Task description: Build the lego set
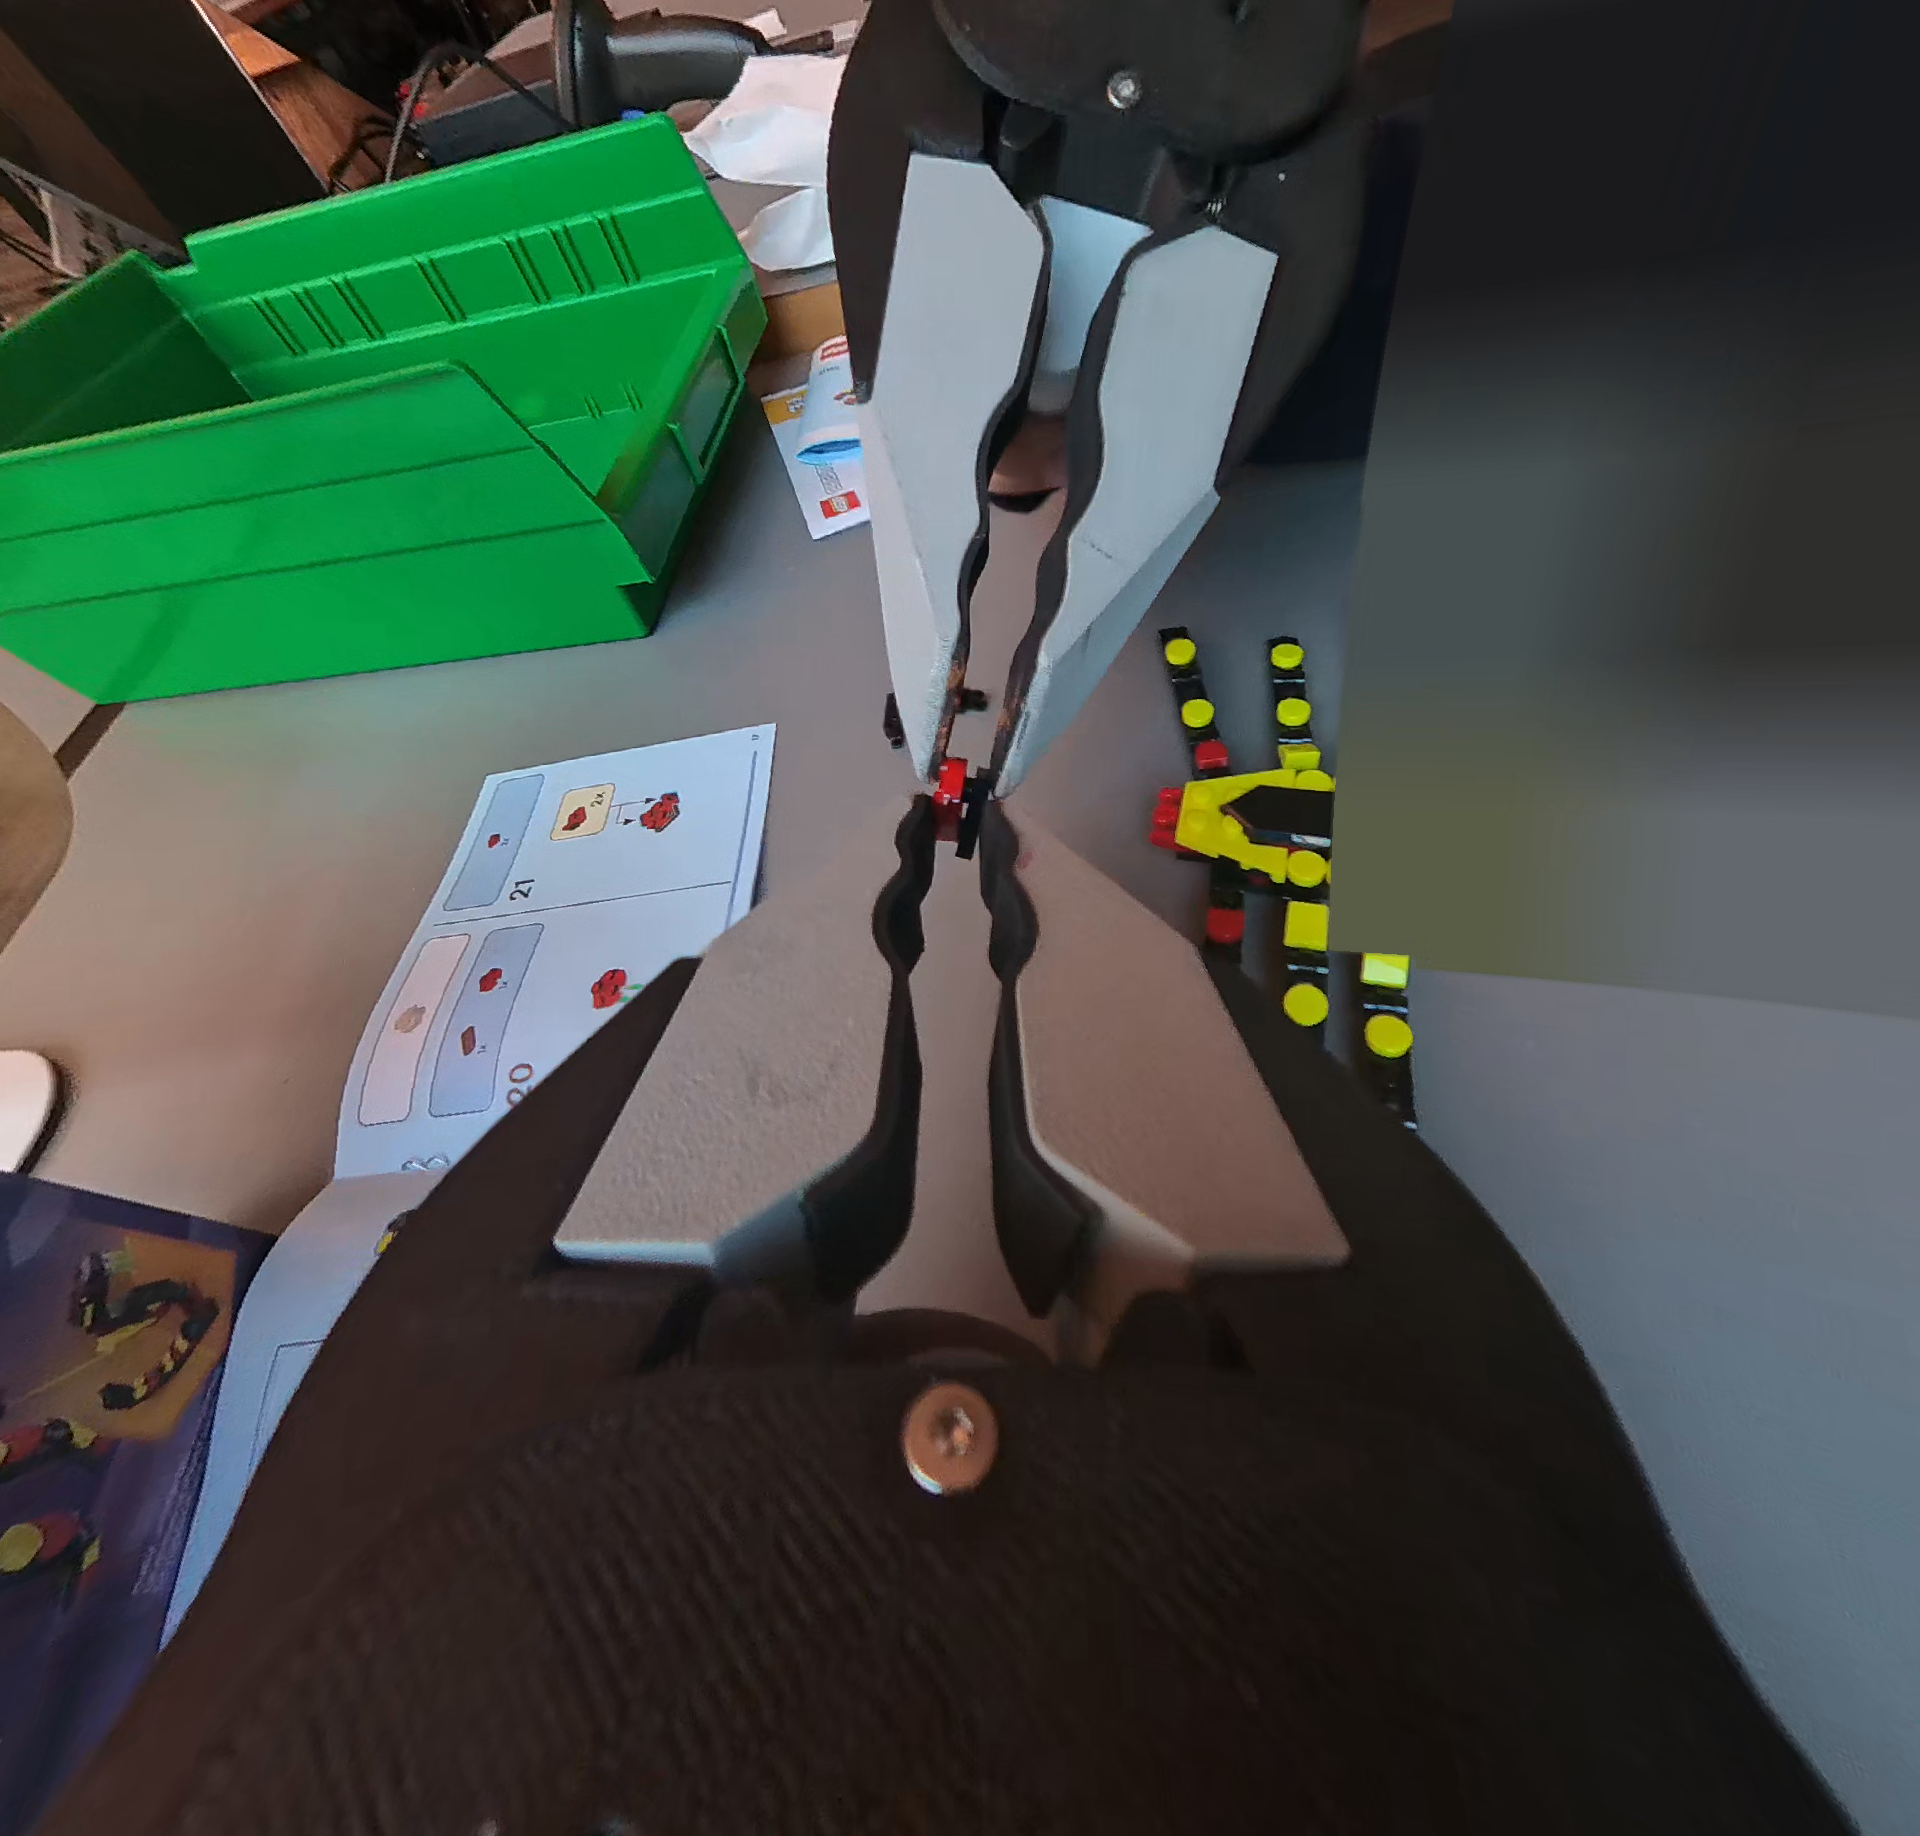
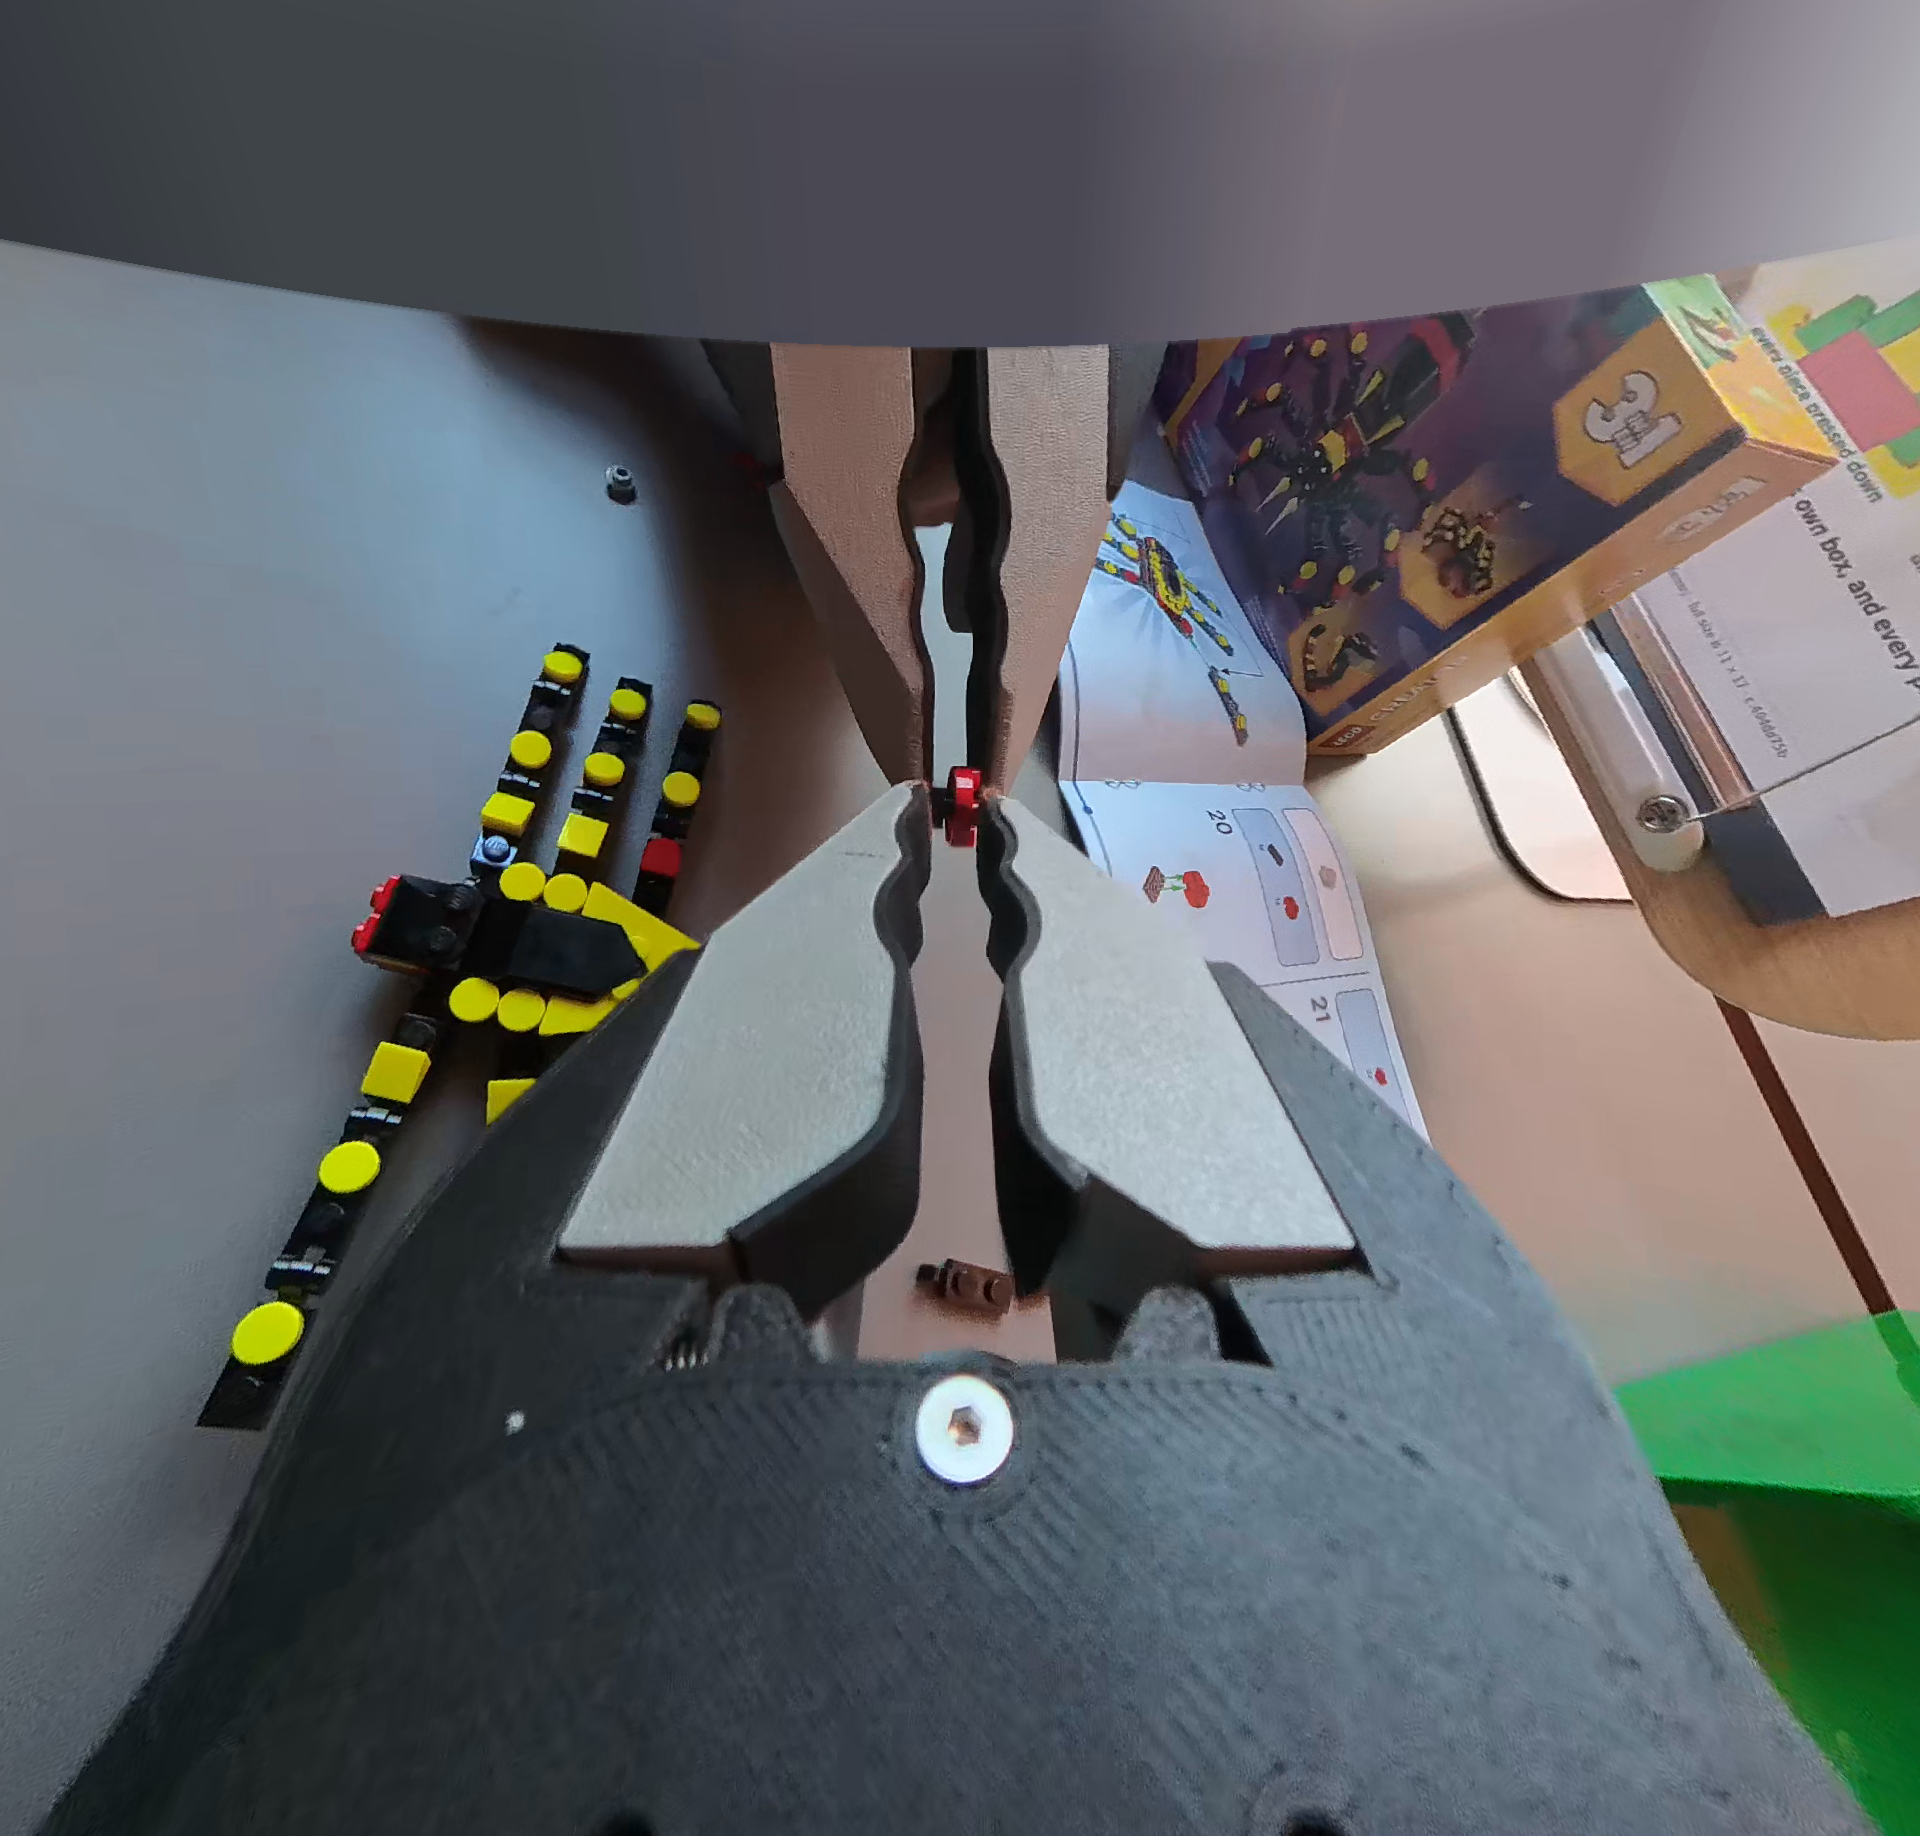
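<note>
- Left wrist view: my left gripper [image 1: 961, 818] and my right gripper [image 1: 961, 773] meet tip to tip over the grey table [image 1: 312, 799], both pinched onto the same tiny red and black lego piece [image 1: 956, 810]. Neither set of jaws is fully together, the piece fills the gap.
- Using that piece as the landmark: the yellow and black spider build [image 1: 1262, 830] lies flat on the table just to its right, the open instruction booklet [image 1: 613, 903] sits to its left, and the green bin [image 1: 364, 436] is farther off up-left.
- Right wrist view: same pinch from the other side, right gripper [image 2: 958, 818] low, left gripper [image 2: 961, 778] coming in from above, red piece [image 2: 961, 804] between them.
- From the piece: spider build [image 2: 499, 934] to its left, booklet [image 2: 1226, 872] just right, lego box [image 2: 1455, 519] up-right, and a small brown piece [image 2: 966, 1285] on the table below it, between my right fingers.
</note>
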Available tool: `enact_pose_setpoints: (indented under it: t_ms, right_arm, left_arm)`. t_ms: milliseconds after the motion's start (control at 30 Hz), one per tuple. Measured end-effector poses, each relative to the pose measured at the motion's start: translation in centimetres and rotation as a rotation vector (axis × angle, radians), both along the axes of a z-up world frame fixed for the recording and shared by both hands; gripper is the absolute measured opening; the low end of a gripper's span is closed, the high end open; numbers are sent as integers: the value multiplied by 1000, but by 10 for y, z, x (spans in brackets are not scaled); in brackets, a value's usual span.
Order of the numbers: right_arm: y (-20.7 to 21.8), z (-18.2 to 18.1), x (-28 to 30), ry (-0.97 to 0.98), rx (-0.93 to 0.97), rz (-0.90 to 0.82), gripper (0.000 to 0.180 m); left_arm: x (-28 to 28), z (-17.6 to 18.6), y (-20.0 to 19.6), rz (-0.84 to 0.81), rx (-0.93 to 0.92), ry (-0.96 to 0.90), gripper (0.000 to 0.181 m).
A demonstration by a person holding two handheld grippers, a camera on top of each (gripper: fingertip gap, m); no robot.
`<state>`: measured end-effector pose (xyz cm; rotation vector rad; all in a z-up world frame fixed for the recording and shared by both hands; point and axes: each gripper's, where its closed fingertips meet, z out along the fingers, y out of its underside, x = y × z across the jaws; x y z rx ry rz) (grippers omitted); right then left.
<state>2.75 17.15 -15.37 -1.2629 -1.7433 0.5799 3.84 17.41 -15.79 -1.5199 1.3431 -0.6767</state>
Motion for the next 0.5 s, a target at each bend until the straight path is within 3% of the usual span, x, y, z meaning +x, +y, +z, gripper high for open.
enact_pose_setpoints:
  t_ms: [267,500]
  right_arm:
    - [-1,-4,1,-78,128,-34,6]
    - [6,1,-1,62,-178,-17,4]
  left_arm:
    - [1,-4,-2,-16,-67,13,3]
    - [-1,0,5,23,-19,-12,9]
